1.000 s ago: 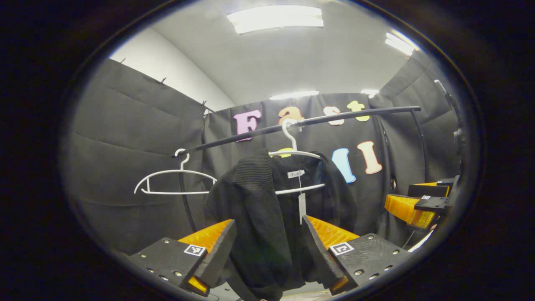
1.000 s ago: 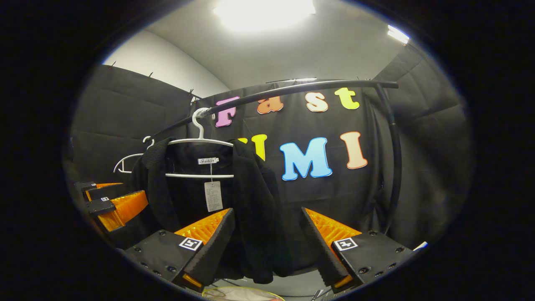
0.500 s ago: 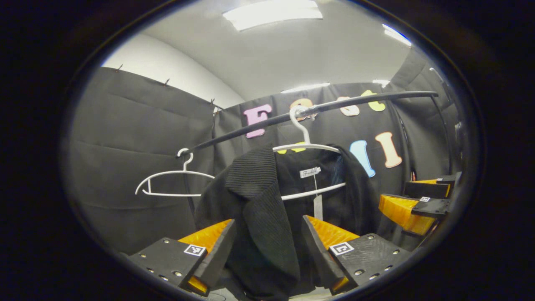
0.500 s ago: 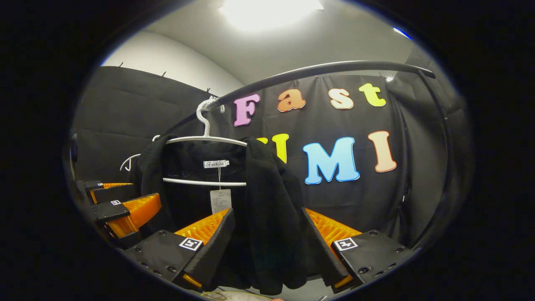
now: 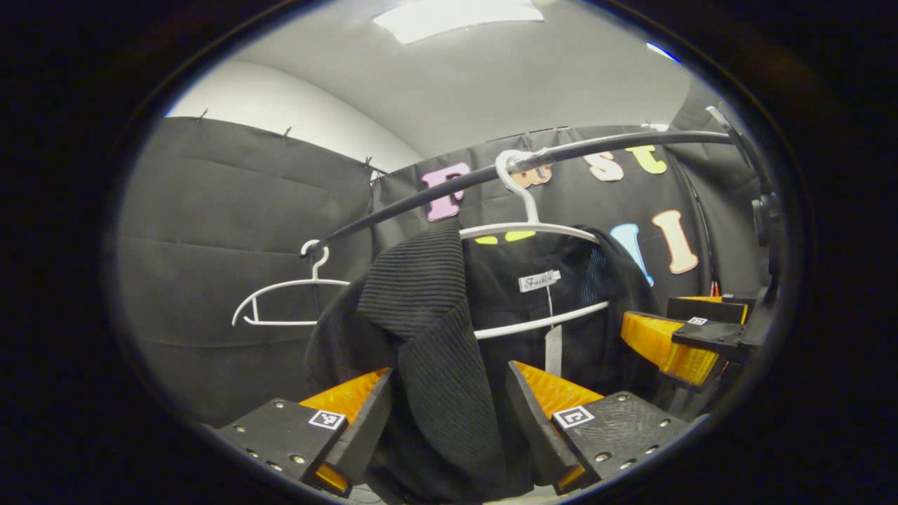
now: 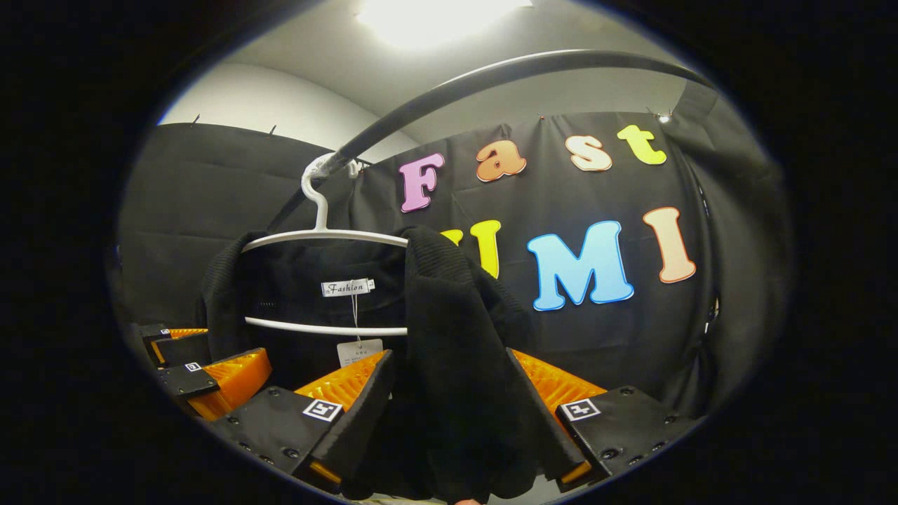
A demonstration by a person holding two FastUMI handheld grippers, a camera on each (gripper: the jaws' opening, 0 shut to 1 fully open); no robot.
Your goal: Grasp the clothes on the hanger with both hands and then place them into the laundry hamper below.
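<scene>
A black garment point(image 5: 421, 294) hangs on a white hanger point(image 5: 523, 228) hooked over a black rail point(image 5: 617, 144). My left gripper point(image 5: 449, 369) is open, and the garment's ribbed front panel and shoulder hang between its fingers. In the right gripper view the same garment point(image 6: 449, 308) on its hanger point(image 6: 323, 235) has its other shoulder panel between the fingers of my open right gripper point(image 6: 449, 354). Each gripper also appears in the other's view: the right gripper point(image 5: 649, 312) at the garment's far side, the left gripper point(image 6: 235, 344) low on the left.
An empty white hanger point(image 5: 280, 301) hangs further along the rail, left of the garment. A paper tag point(image 6: 354, 351) dangles from the collar label. The rail point(image 6: 491, 73) arches close overhead in the right gripper view. Black cloth walls close in behind.
Both grippers have moved in and up toward the garment. Its shoulder panels now reach deeper between each pair of fingers, and the rail looms nearer. The fingers' spread is unchanged.
</scene>
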